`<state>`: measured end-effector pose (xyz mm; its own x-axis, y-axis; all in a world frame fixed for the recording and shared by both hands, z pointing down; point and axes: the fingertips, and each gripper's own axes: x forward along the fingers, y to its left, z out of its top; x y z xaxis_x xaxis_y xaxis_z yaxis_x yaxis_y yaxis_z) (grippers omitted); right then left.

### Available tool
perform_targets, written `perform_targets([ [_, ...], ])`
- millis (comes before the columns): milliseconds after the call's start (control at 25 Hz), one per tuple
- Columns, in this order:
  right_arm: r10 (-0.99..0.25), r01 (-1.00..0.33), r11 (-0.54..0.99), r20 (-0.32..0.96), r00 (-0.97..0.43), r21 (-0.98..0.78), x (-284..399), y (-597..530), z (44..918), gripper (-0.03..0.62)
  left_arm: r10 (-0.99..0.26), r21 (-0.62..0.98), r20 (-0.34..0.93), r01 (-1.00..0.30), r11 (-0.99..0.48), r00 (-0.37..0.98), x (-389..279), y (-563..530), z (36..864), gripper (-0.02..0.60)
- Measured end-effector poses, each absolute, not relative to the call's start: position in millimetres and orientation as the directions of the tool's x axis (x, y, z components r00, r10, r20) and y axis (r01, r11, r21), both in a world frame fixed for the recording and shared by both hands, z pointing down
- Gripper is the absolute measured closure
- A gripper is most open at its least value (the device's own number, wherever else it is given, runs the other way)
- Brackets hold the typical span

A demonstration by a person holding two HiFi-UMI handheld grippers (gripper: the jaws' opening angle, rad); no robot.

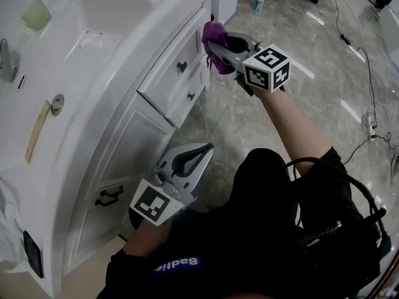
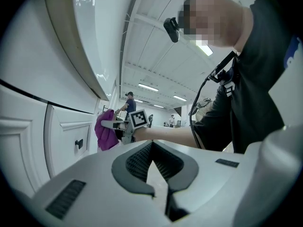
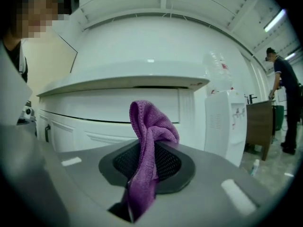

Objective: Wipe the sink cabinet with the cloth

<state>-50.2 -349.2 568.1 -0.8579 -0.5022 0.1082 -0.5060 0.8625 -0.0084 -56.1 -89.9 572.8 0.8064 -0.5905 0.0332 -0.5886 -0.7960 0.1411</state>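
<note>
Purple cloth [image 1: 212, 32] at the sink cabinet [image 1: 144, 128] front.
Right gripper [image 1: 214, 48] jaws clamp the cloth; left gripper [image 1: 201, 151] jaws are together, holding nothing.

I'm working in a big industrial hall staged as a bathroom: white panelled sink cabinet [image 1: 131, 148], glossy grey stone floor [image 1: 299, 42], loose black cables [image 1: 337, 17], long ceiling strip lights [image 2: 148, 87].

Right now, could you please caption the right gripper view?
Right gripper clamps purple cloth facing the white sink cabinet.
</note>
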Motion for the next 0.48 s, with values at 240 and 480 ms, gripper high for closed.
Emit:
perform_targets([
  [240,-0.596,-0.593,0.802,0.14,-0.791,0.066,-34,-404,588,0.522,-0.598,0.159,0.021,-0.594,-0.789,0.801,-56,-93,577,0.577],
  [480,-0.526,-0.516,0.851,0.139,-0.839,0.102,-69,-392,590,0.522,-0.602,0.16,0.005,-0.595,-0.787,0.798,-56,-97,577,0.577],
])
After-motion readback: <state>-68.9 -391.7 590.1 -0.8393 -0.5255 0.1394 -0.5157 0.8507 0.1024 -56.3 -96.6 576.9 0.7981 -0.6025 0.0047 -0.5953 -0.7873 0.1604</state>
